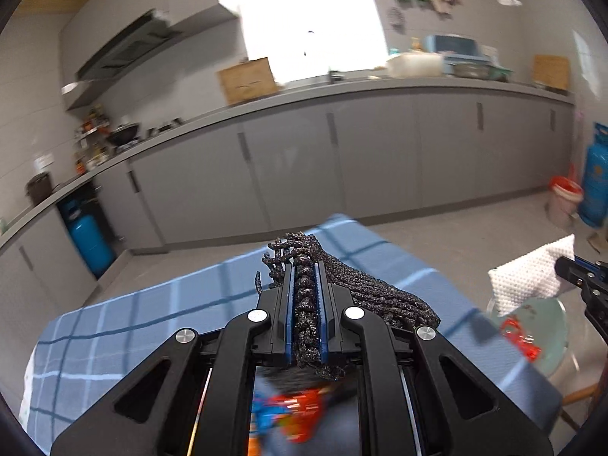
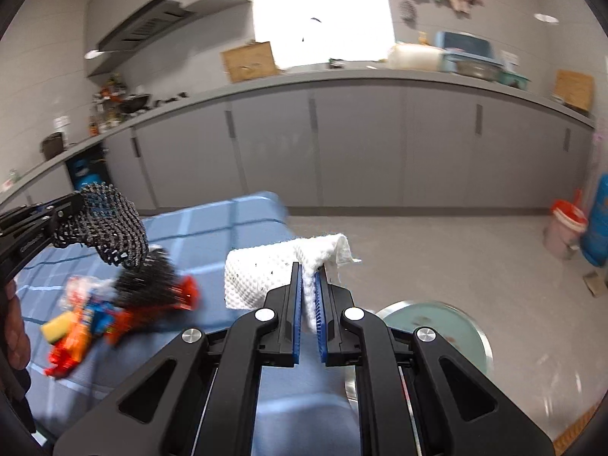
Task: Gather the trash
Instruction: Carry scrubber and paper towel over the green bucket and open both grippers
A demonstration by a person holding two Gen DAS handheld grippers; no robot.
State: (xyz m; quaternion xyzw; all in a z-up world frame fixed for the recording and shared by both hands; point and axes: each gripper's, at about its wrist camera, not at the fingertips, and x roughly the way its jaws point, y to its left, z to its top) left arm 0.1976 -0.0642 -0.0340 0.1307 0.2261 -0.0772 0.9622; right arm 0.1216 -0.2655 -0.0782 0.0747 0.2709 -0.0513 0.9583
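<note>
The left gripper [image 1: 307, 266] pinches a dark knitted rag [image 1: 344, 288], lifted above the blue checked tablecloth [image 2: 212, 228]; the pile of wrappers [image 2: 83, 326] lies below it at about 7 o'clock in the right view. The right gripper [image 2: 311, 266] clamps a white paper towel [image 2: 262, 273]. The round bin [image 2: 437, 326] sits at 4 o'clock, nearer the right gripper.

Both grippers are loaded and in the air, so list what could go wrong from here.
1. The left gripper pinches only part of the dark knitted mesh; its loose end dangles over the wrapper pile and may snag or drag pieces.
2. The right gripper clamps the white paper towel by one edge; it could tear or slip free.
3. Both views are blurred, suggesting quick motion that might shake either item loose.
</note>
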